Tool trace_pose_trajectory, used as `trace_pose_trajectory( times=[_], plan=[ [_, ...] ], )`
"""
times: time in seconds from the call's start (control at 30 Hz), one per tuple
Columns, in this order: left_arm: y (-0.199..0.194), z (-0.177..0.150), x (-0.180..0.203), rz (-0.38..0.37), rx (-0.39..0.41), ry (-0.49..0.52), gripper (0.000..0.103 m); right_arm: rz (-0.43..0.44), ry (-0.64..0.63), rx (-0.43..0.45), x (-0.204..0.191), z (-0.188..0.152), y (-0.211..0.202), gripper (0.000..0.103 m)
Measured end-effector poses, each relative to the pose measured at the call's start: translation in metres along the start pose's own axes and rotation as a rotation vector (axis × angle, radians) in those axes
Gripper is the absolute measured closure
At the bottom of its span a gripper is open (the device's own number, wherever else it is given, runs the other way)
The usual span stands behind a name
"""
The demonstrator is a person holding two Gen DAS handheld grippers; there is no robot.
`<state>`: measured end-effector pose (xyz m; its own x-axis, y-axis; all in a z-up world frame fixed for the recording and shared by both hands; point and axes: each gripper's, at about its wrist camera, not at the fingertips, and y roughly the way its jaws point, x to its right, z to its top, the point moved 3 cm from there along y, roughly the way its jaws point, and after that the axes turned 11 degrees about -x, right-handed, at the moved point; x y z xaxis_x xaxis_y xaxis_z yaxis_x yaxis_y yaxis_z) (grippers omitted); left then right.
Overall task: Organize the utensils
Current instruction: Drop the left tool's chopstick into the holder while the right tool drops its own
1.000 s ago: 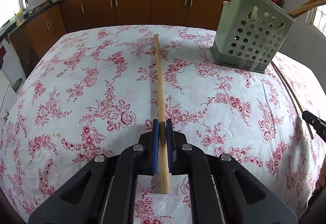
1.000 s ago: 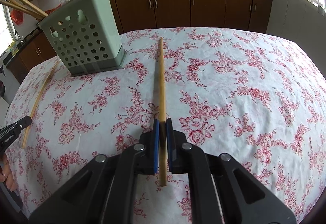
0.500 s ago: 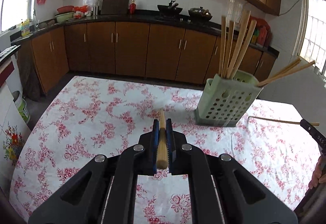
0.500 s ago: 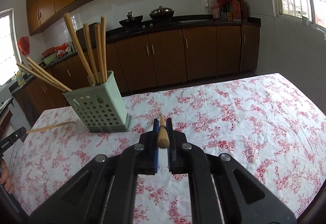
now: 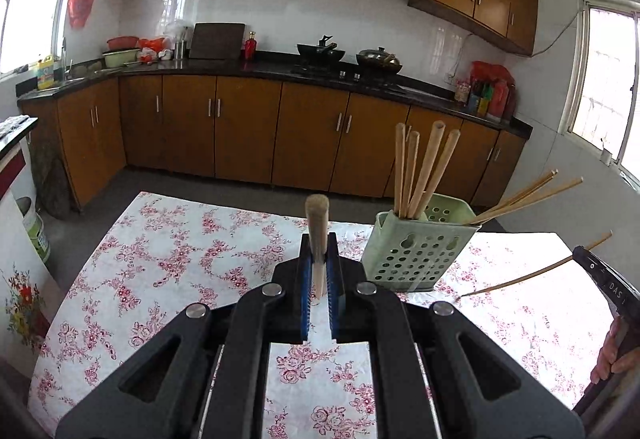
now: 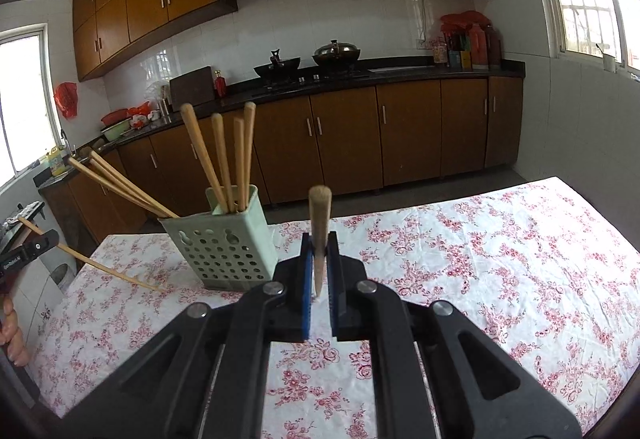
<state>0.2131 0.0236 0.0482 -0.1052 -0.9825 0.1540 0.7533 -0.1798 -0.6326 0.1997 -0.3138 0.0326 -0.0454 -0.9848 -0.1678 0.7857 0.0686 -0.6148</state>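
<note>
My left gripper (image 5: 319, 263) is shut on a wooden chopstick (image 5: 318, 223) that points straight ahead, raised above the table. My right gripper (image 6: 319, 259) is likewise shut on a wooden chopstick (image 6: 319, 215), lifted off the cloth. A pale green perforated utensil holder (image 5: 418, 249) (image 6: 224, 243) stands on the table between the two grippers, with several chopsticks upright or leaning in it. In the left wrist view the right gripper's chopstick (image 5: 532, 273) slants at the right edge; in the right wrist view the left gripper's chopstick (image 6: 96, 263) slants at the left.
The table wears a white cloth with red flowers (image 5: 168, 259) (image 6: 500, 259). A person's hand (image 5: 614, 353) shows at the right edge, another hand (image 6: 12, 335) at the left edge. Brown kitchen cabinets (image 5: 248, 131) and a black counter run behind.
Both grippers have risen from the tablecloth with their chopsticks and tilted up towards level. The chopsticks now point at the cabinets; the holder sits lower in both views.
</note>
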Motion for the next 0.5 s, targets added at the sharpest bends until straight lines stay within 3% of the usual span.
trace_pose_trajectory(
  times=[0.3, 0.5],
  plan=[
    [-0.044, 0.027, 0.03, -0.105, 0.079, 0.051, 0.096, 0.166, -0.028, 0.102, -0.028, 0.041, -0.065, 0.095],
    [-0.07, 0.046, 0.056, -0.171, 0.154, 0.072, 0.096, 0.222, -0.044, 0.2, -0.045, 0.065, -0.096, 0.095]
  ],
)
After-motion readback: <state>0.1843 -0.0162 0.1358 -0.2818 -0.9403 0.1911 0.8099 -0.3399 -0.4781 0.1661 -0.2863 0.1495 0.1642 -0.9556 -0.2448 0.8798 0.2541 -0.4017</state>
